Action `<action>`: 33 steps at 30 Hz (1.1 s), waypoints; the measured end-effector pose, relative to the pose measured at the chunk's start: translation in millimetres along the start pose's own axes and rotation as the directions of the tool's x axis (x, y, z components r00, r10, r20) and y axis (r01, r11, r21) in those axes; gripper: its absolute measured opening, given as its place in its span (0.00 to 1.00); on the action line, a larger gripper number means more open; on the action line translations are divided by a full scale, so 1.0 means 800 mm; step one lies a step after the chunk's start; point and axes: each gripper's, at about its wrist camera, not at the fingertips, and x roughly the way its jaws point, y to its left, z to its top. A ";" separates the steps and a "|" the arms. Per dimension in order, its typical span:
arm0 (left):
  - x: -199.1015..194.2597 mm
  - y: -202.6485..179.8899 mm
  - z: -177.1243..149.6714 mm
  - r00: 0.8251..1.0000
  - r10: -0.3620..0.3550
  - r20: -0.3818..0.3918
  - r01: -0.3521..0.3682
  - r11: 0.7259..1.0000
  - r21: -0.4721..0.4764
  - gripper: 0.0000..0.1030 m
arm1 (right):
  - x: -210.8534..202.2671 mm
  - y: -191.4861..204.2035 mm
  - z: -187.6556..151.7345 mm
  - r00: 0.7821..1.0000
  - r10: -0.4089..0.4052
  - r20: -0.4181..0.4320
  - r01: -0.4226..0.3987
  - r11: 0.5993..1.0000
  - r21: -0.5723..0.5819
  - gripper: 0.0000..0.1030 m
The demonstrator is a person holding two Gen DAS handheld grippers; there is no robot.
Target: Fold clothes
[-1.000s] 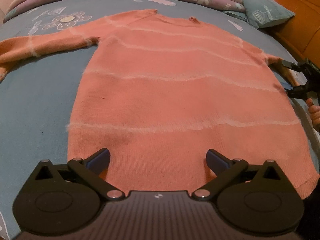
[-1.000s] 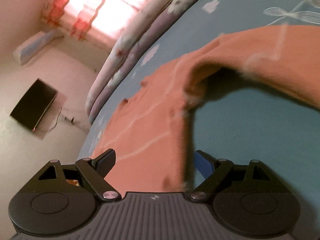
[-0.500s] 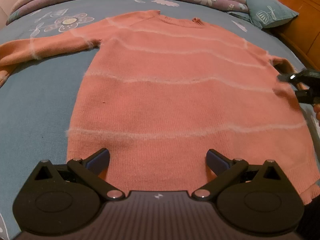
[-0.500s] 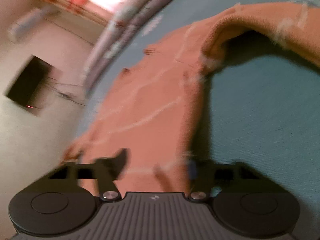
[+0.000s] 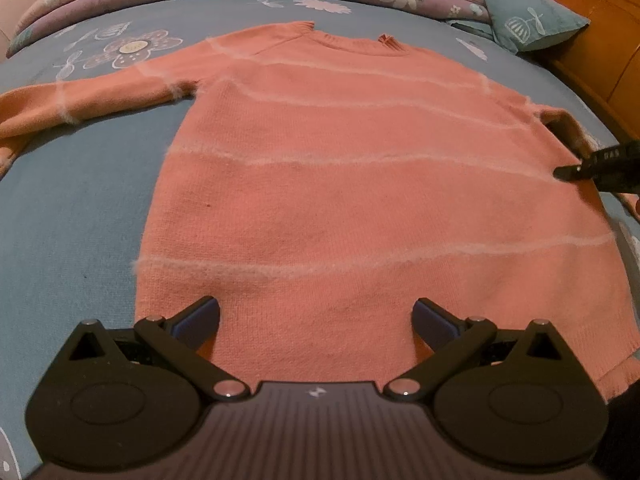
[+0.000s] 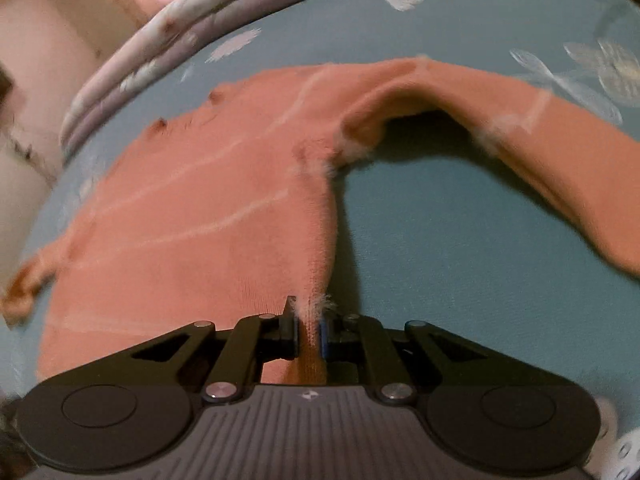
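The orange sweater (image 5: 360,200) is spread flat on the bed (image 5: 80,208); its right side seam is pinched in the closed right gripper (image 6: 308,332); the left gripper (image 5: 316,316) is held open above the near hem; soft, light, limp knit is judged best taken at edges.

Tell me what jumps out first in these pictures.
A big orange sweater with pale stripes lies spread flat on a blue flowered bedsheet. The right gripper is pinched shut on the sweater's side edge, below the armpit. The left gripper hangs open over the hem.
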 end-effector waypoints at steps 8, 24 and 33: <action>0.002 -0.004 -0.003 1.000 0.016 0.010 -0.017 0.999 0.029 0.99 | -0.034 -0.028 -0.045 0.983 0.181 -0.025 -0.176 0.974 0.142 0.53; -0.002 -0.005 -0.003 1.000 0.020 -0.013 -0.020 0.999 0.032 0.99 | -0.108 0.044 -0.101 0.999 -0.040 0.032 0.043 0.994 -0.098 0.08; -0.025 0.020 0.009 0.997 -0.058 0.052 0.059 0.998 -0.023 0.98 | -0.094 0.031 -0.122 0.998 -0.066 -0.021 0.065 0.996 -0.056 0.26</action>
